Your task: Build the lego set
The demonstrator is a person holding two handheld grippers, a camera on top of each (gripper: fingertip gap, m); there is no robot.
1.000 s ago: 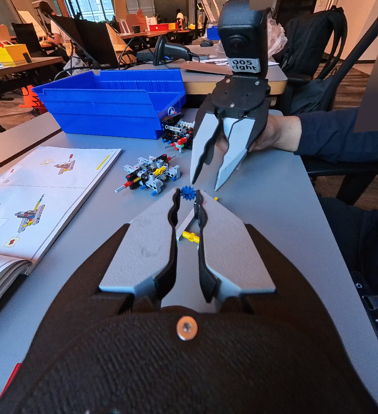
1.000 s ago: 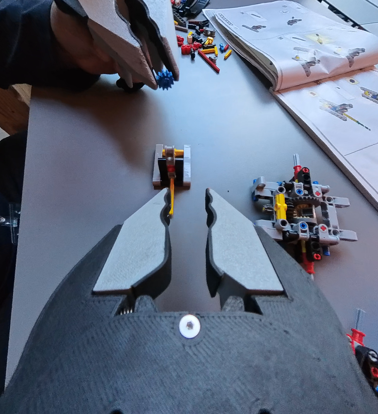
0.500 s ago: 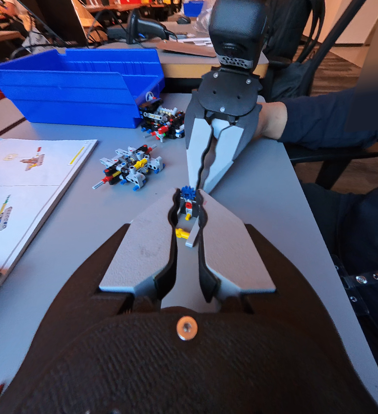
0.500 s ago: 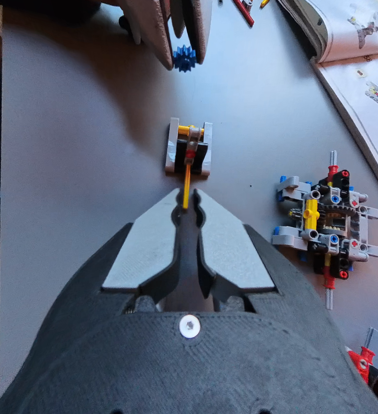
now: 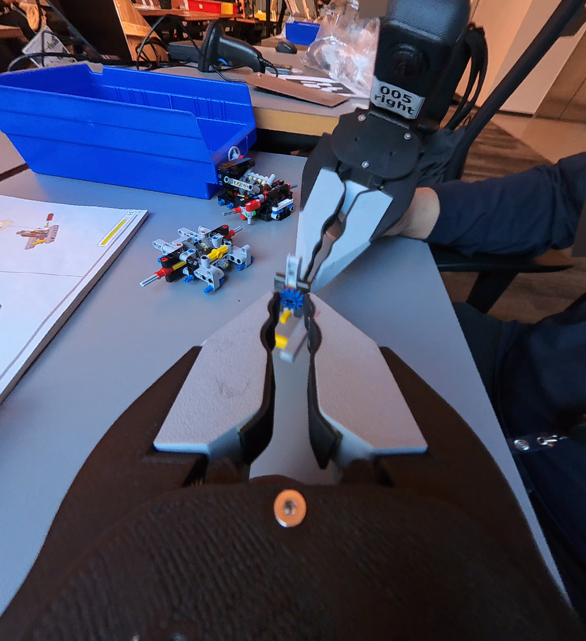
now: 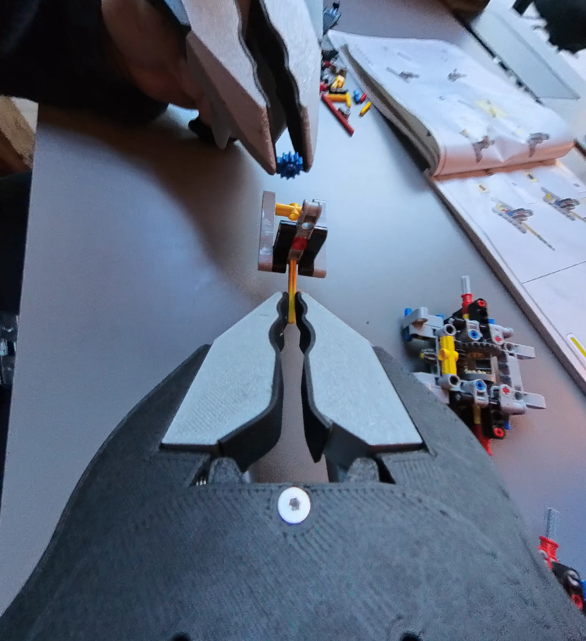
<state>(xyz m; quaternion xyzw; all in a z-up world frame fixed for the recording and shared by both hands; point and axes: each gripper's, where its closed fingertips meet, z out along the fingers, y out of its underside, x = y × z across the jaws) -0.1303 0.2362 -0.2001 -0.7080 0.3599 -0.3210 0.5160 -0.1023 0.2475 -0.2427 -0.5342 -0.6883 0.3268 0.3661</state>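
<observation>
My left gripper [image 5: 289,301] is shut on a small blue gear [image 5: 290,300]; the gear also shows between its fingertips in the right wrist view [image 6: 289,164]. My right gripper [image 6: 292,301] is shut on the thin yellow axle [image 6: 292,295] of a small grey and black assembly [image 6: 293,239]. It holds the assembly tilted, just off the grey table [image 6: 128,277]. The assembly's far end, with a yellow pin [image 6: 286,209], is just below the gear. In the left wrist view the right gripper [image 5: 310,277] comes down from above, and the assembly [image 5: 290,341] shows behind the gear.
A larger grey and black sub-assembly [image 5: 201,258] [image 6: 465,367] lies on the table. A blue bin [image 5: 111,131] stands behind it, with another black build [image 5: 255,197] beside it. An open instruction booklet [image 5: 41,249] [image 6: 493,138] and loose pieces [image 6: 340,100] lie nearby. A person's sleeve [image 5: 510,208] is at the right.
My right gripper closed on the yellow axle and lifted the small assembly off the table toward the gear. My left gripper kept hold of the blue gear and came closer.
</observation>
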